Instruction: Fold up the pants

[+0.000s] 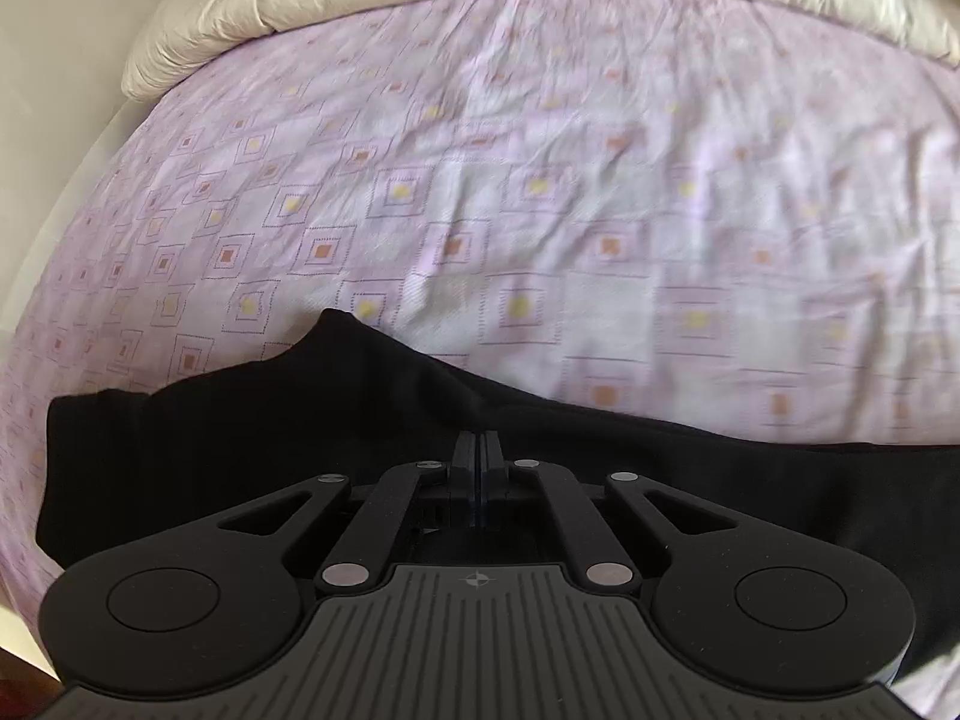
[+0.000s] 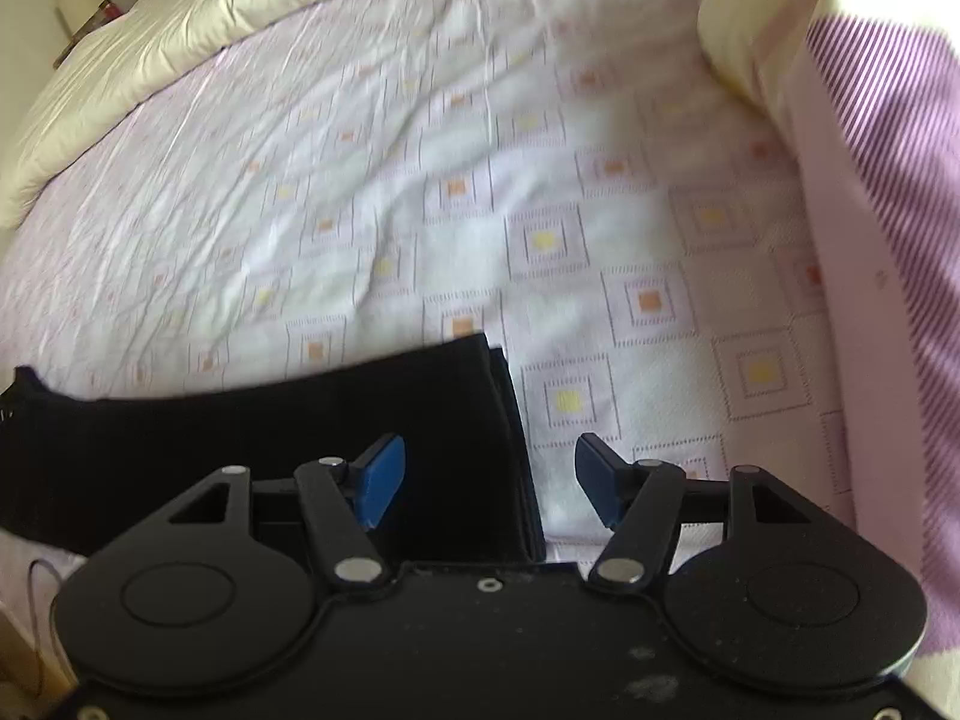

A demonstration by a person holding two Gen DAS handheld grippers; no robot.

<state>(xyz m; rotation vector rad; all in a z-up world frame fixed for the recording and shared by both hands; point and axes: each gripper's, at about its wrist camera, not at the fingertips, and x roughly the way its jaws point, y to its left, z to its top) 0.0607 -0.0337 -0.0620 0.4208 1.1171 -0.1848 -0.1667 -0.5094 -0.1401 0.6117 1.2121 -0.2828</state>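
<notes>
Right gripper (image 2: pixel 489 489) spread wide, straddling hem end of black pants (image 2: pixel 270 450), long axis running leftward; left gripper (image 1: pixel 476 450) clenched, grasp uncertain.

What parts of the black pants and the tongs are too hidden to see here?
- Left wrist view: the left tongs are pressed together over the black pants; black on black hides whether cloth is pinched.
- Left wrist view: the pants' near part sits behind the tool body, their right end is cut by the edge.
- Right wrist view: the pants run behind the open right tongs.
</notes>
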